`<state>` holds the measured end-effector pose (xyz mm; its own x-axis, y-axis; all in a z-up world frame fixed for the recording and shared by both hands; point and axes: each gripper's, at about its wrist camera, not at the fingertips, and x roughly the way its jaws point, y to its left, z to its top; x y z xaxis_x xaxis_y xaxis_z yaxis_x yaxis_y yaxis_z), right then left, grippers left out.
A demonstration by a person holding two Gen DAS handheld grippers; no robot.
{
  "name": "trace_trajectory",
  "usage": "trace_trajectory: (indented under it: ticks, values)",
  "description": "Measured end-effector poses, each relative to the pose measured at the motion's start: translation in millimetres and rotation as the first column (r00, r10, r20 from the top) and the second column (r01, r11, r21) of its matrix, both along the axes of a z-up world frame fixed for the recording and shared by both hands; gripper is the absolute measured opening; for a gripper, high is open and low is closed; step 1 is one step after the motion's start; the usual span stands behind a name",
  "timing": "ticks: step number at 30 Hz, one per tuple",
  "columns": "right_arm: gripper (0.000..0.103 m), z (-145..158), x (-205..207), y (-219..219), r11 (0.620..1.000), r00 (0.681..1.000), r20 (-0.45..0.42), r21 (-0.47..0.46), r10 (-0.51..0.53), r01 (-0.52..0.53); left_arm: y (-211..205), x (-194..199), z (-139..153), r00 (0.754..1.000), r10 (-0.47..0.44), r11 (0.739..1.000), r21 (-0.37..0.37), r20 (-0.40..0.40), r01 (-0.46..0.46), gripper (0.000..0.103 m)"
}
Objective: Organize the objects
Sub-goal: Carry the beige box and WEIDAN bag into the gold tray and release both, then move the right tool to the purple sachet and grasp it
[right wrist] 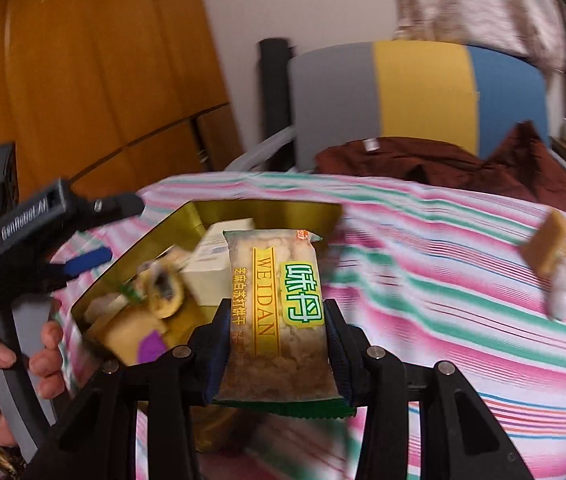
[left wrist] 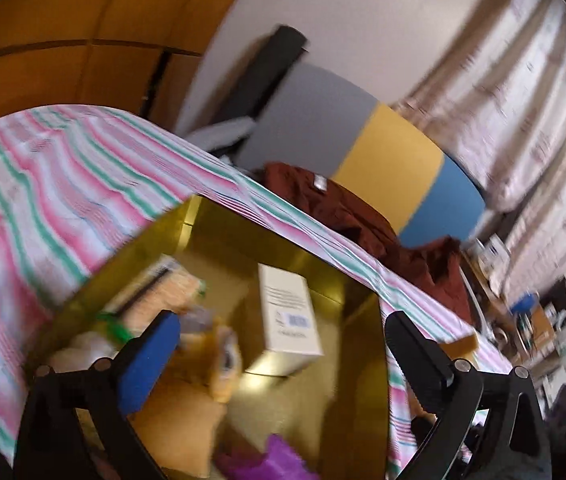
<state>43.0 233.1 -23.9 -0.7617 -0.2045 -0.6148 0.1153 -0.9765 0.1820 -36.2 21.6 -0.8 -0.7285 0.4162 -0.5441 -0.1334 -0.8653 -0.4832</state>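
Right claw (right wrist: 277,344): closed on a cracker packet (right wrist: 279,312), clear wrapper printed WEIDAN with a green-and-yellow label; both pads press its long sides, and its far end sticks out ahead of the fingertips, over the near right part of the gold box (right wrist: 323,210).

Left claw (left wrist: 279,344): wide open, holding nothing, blue-padded finger (left wrist: 151,360) to one side and black finger opposite; it hangs above the gold box (left wrist: 343,292), seen from the right wrist at the box's left edge (right wrist: 91,232).

Gold box: open-topped, shiny inner walls, resting on a pink, green and white striped cloth (right wrist: 443,320). Contents ahead of and between the left claw's fingers: white carton (left wrist: 289,312) leaning on end, second cracker packet (left wrist: 155,284) at the far left wall, orange plush item (left wrist: 211,356), purple piece (left wrist: 271,456) nearest the claw.

Outside the box, well to the right of the right claw: tan card with a white capsule-shaped object (right wrist: 555,264), on the cloth.

Beyond the cloth: dark red garment (right wrist: 443,164).
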Motion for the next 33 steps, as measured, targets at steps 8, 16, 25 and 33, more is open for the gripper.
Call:
trace_trajectory:
  ticks: [8, 16, 25, 33]
  values:
    - [0.044, -27.9, -27.8, -41.1, 0.998, 0.990, 0.126, 0.007, 0.068, -0.070, -34.8, 2.1, -11.9, 0.994, 0.103, 0.994, -0.035, 0.039, -0.102, 0.103]
    - [0.045, -21.4, -22.7, -40.8, 0.999, 0.993, 0.117, 0.013, 0.033, -0.035, -41.1, 4.5, -25.8, 0.989, 0.117, 0.993, -0.032, 0.088, -0.115, 0.103]
    - [0.047, -12.3, -9.5, -21.4, 0.999, 0.996, 0.089, -0.033, -0.011, 0.014, -13.3, 15.0, -25.2, 0.997, 0.047, 0.995, -0.088, 0.067, -0.041, 0.103]
    - [0.047, -6.0, 1.6, 5.2, 0.996, 0.995, 0.073, -0.045, -0.070, 0.074, 17.3, 26.5, -23.1, 0.997, -0.061, 0.988, -0.137, 0.051, 0.067, 0.103]
